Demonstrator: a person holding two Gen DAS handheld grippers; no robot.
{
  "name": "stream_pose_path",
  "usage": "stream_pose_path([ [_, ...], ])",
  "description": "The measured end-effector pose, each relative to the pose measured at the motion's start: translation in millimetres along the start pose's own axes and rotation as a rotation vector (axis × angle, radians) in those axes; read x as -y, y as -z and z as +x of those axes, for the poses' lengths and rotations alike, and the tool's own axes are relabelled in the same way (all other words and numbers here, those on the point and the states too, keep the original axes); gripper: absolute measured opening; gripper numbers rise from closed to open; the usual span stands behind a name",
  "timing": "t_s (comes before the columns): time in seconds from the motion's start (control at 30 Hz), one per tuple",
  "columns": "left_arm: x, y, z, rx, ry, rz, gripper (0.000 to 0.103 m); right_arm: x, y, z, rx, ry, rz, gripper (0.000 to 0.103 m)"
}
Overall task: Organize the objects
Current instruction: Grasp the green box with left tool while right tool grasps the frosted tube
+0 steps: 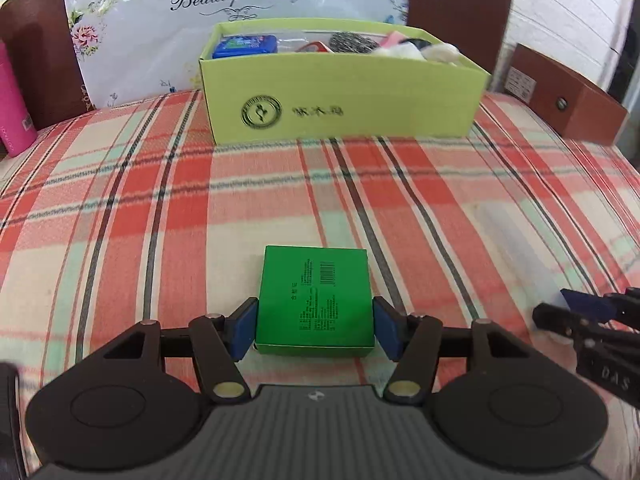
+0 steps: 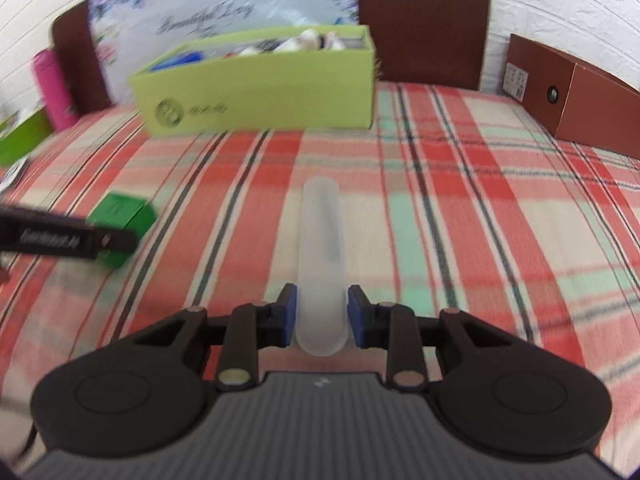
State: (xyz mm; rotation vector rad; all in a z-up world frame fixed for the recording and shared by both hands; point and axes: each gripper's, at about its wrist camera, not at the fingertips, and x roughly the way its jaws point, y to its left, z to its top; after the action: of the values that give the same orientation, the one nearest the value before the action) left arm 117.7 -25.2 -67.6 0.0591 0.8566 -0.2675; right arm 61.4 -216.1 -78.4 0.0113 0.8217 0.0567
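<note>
A small green box lies on the plaid cloth between the blue pads of my left gripper; the pads touch its two sides. It also shows in the right wrist view, partly behind the left gripper's finger. A frosted translucent tube lies on the cloth between the pads of my right gripper, with small gaps on both sides. The right gripper shows at the right edge of the left wrist view. A lime-green open carton with several items stands at the back; it also shows in the right wrist view.
A pink bottle stands at the far left. A brown box sits at the back right. A floral "Beautiful Day" bag leans on a brown headboard. Another green box lies far left.
</note>
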Motion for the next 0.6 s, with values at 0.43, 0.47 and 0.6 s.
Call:
stream_pose_path([
  [0.43,16,14,-4,0.002,-0.062,0.029,0.072,-14,7,-1,0.037,-0.003,-0.064,0.048],
  [0.47,16,14,-3,0.004,-0.063,0.032,0.072,-12,7,0,0.035,-0.005,-0.057,0.048],
  [0.6,14,13,-2,0.004,-0.056,0.015,0.073,-11,5,2,0.033,-0.004,-0.054,0.044],
])
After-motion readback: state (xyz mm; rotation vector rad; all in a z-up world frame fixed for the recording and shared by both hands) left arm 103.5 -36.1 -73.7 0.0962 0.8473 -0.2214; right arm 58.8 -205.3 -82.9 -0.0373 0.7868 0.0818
